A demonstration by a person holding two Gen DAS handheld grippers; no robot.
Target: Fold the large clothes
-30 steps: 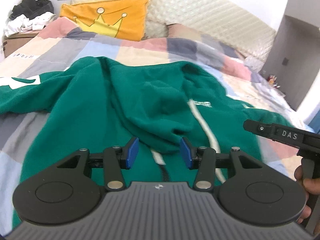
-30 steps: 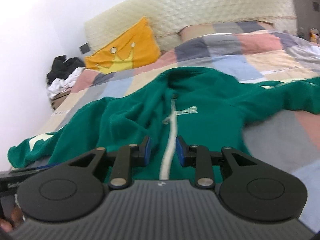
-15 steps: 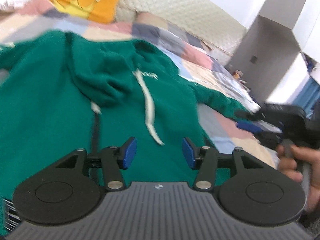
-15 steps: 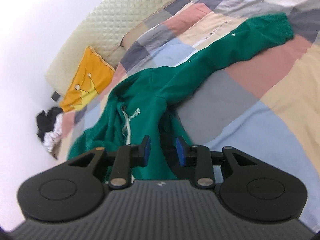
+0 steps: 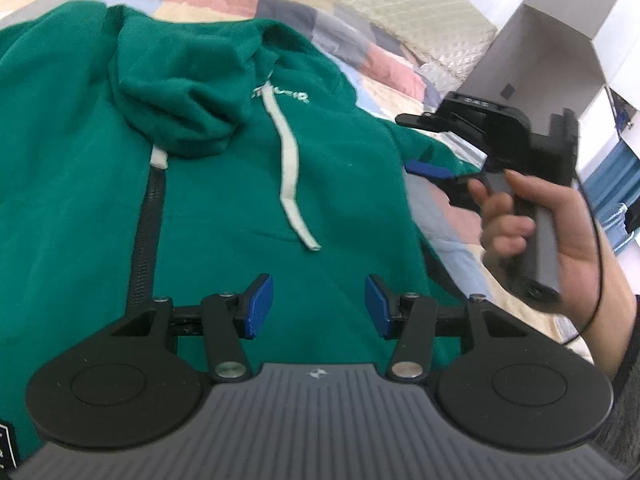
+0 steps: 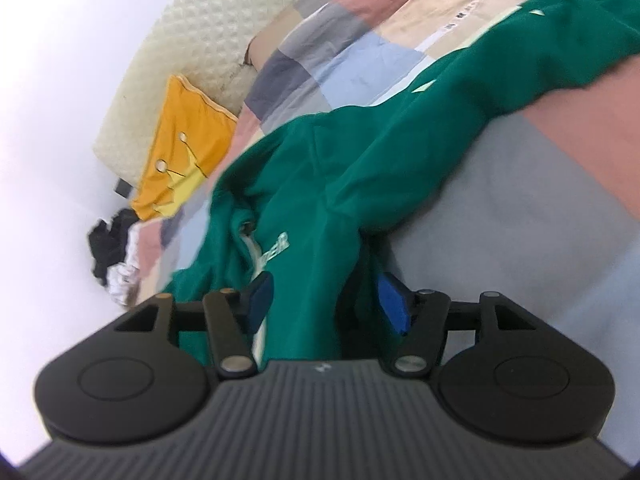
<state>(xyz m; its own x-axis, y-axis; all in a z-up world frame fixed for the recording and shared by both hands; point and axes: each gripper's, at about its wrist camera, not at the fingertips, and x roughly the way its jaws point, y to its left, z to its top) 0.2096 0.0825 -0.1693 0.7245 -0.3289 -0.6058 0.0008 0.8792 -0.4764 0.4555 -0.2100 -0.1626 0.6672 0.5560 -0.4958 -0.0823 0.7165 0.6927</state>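
Your R gripper (image 6: 320, 304) rolls, jaws just opened astride hoodie (image 6: 360, 168) edge, not pinching. L gripper (image 5: 318, 306) drops nearer, open, empty. Grab next, prob.

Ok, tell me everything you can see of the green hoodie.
The green hoodie looks like soft fleece and lies front up, spread on the patchwork bedspread. Its hood is slumped forward over the chest. A black zip runs down the front, flat white drawcords hang loose, and small pale lettering marks the chest. One sleeve stretches out across the bed. The left gripper hovers open above the lower front. The right gripper, jaws just opened, straddles a raised fold without pinching it.
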